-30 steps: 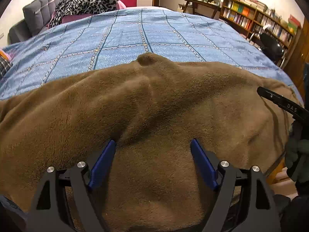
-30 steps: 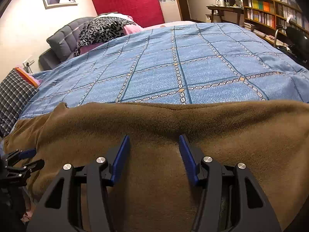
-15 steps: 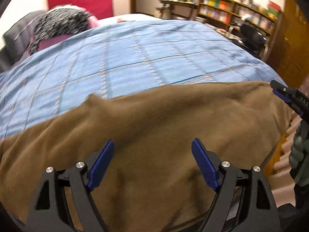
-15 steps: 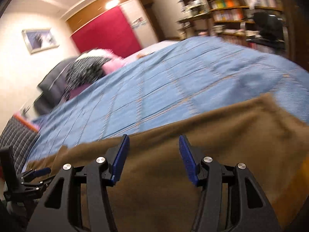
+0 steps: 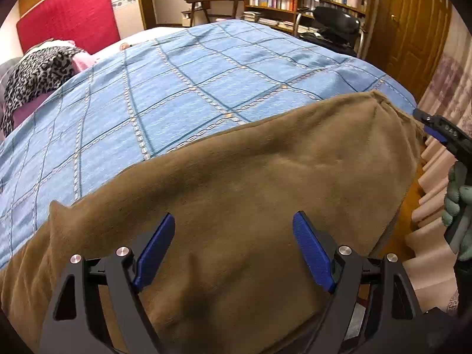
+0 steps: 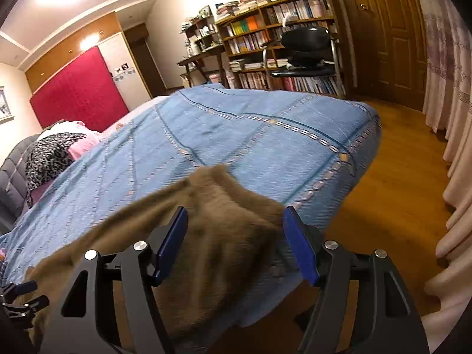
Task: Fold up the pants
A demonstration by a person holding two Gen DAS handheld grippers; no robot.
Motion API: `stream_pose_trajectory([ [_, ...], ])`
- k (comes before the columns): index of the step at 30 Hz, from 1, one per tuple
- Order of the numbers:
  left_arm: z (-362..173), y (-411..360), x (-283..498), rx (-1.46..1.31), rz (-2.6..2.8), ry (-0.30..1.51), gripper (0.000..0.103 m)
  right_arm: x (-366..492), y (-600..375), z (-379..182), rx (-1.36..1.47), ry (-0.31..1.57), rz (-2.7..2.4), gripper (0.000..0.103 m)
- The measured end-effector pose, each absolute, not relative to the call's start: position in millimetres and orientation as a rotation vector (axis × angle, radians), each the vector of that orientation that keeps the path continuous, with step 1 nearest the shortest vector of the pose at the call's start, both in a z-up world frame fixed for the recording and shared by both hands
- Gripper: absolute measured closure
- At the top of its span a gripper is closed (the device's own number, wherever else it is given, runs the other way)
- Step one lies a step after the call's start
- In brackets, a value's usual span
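1. The left gripper (image 5: 233,247) hangs over the brown pants (image 5: 250,183) with its blue pads wide apart; nothing is pinched between them.
2. The right gripper (image 6: 236,242) is over the far end of the pants (image 6: 212,206). Its jaws have just been opening and now stand wide, with the cloth below them and not squeezed.
3. At the right edge of the left view, a gloved hand (image 5: 455,203) holds the right gripper beside the end of the pants.
4. The pants lie spread along the near edge of the bed, on a blue checked bedspread (image 5: 183,88).
5. Farther off, a leopard-print cloth (image 5: 35,73) lies near the red headboard (image 5: 70,17).
6. Beyond the bed stand a black chair (image 6: 306,50) and a bookshelf (image 6: 280,14).
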State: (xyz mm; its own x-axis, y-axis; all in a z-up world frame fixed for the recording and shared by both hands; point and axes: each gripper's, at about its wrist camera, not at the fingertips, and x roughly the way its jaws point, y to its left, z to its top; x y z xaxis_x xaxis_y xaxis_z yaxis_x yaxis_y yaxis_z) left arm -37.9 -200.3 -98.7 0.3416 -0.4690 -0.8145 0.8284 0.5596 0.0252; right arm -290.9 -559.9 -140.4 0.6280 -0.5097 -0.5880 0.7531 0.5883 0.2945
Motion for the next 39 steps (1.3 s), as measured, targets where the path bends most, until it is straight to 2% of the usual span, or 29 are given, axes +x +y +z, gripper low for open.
stream_pose_trajectory([
  [9, -102.7, -211.3, -34.0, 0.467, -0.885, 0.899, 0.021, -284.5, -580.9, -165.9, 0.62, 0.511, -0.693, 0.035],
  [11, -102.8, -210.9, -32.2, 0.463, -0.88, 0.902, 0.021, -285.5, -577.8, -164.2, 0.605, 0.52, -0.673, 0.045],
  [13, -102.0, -210.8, -31.8, 0.457, -0.88, 0.903, 0.022, -284.7, -573.3, -161.5, 0.593, 0.533, -0.652, 0.063],
  [16, -99.8, -208.4, -31.1, 0.446, -0.88, 0.9, 0.022, -281.0, -567.0, -155.0, 0.586, 0.541, -0.618, 0.072],
  [29, -74.0, -170.4, -5.6, 0.28, -0.863, 0.912, 0.021, -247.8, -486.3, -76.8, 0.433, 0.445, -0.37, 0.074],
  [39, -72.3, -132.6, 8.6, 0.135, -0.86, 0.959, 0.022, -189.9, -399.6, -62.5, 0.36, 0.497, -0.106, 0.077],
])
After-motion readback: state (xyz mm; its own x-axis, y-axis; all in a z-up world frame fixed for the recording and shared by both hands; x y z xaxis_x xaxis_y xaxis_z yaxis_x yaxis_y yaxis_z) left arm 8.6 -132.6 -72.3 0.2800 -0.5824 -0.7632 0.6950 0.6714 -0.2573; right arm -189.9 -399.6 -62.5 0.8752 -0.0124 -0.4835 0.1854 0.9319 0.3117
